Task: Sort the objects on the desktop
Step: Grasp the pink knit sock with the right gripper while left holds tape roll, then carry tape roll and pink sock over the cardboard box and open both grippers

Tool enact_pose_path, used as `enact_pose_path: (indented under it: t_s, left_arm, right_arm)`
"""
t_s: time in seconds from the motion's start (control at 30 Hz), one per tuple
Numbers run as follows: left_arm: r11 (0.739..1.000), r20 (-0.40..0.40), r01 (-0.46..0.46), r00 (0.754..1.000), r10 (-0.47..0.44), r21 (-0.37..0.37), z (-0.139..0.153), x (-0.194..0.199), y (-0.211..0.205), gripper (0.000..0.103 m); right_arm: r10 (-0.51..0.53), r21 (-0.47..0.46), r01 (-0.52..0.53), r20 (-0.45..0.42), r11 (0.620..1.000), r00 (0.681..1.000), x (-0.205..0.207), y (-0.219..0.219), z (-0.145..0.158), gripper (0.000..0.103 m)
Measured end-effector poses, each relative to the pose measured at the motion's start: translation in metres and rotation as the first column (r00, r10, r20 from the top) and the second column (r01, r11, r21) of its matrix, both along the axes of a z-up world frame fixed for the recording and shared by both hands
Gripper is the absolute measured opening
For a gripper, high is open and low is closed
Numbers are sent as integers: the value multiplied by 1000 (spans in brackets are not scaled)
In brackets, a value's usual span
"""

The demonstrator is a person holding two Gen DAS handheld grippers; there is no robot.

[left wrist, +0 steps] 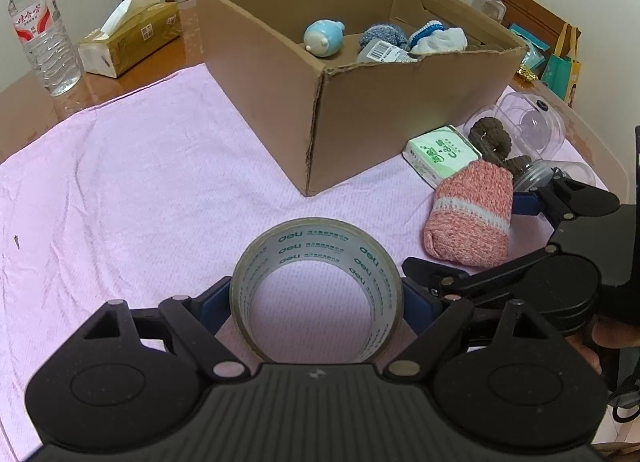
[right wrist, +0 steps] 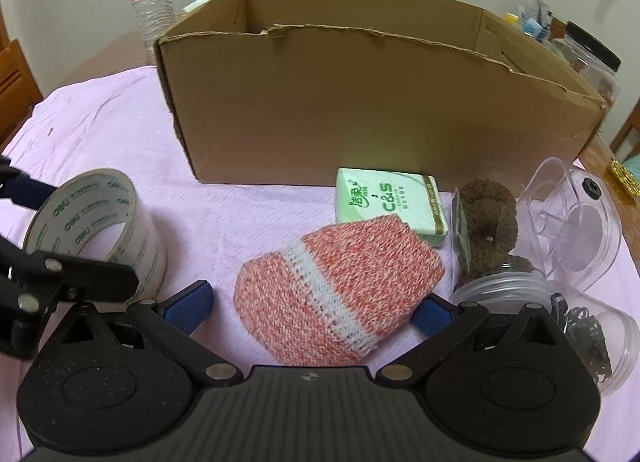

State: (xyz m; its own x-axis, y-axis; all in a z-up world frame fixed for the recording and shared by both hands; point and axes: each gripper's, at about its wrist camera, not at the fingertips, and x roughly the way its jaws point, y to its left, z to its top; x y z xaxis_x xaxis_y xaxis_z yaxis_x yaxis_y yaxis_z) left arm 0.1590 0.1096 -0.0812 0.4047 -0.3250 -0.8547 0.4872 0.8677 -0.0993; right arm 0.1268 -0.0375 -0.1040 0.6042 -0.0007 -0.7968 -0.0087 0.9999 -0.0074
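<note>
The left gripper (left wrist: 316, 302) has its jaws set against both sides of the tape roll (left wrist: 316, 294), which stands on edge on the pink cloth (left wrist: 140, 182) over the tabletop. The right gripper (right wrist: 310, 306) straddles the pink knitted pouch (right wrist: 340, 290) with jaws spread (its long axis slants away rightward). Beyond stands the cardboard box (right wrist: 360, 110), its inside hidden from the right camera.
</note>
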Motion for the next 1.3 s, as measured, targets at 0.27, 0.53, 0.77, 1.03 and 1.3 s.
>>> enact_pose_path:
  t_s: [0.27,0.53,0.77,1.03,1.3]
  left_arm:
    - [1000,-3,19,1000,-19,-8,-1,5,1,86]
    - [1000,17,2,1000,-2,15,4,7,11,86]
    - [1000,25,-14,1000,13,22,9,6,22,86]
    - [1000,31,-14,999,14,8,12,3,27,86]
    - [1000,37,0,999,0,-3,18,3,31,86]
  right_arm:
    - [-4,-1,4,0,1000,1000,-4,-5,1,103]
    - [-27,-2,27,-21,1000,999,4,-8,4,103]
    - [-117,-13,116,-65,993,991,9,-7,8,103]
    - [-169,-113,162,-58,980,984,9,6,13,103]
    - [-153,-96,147,-54,984,987,-1,4,21,92]
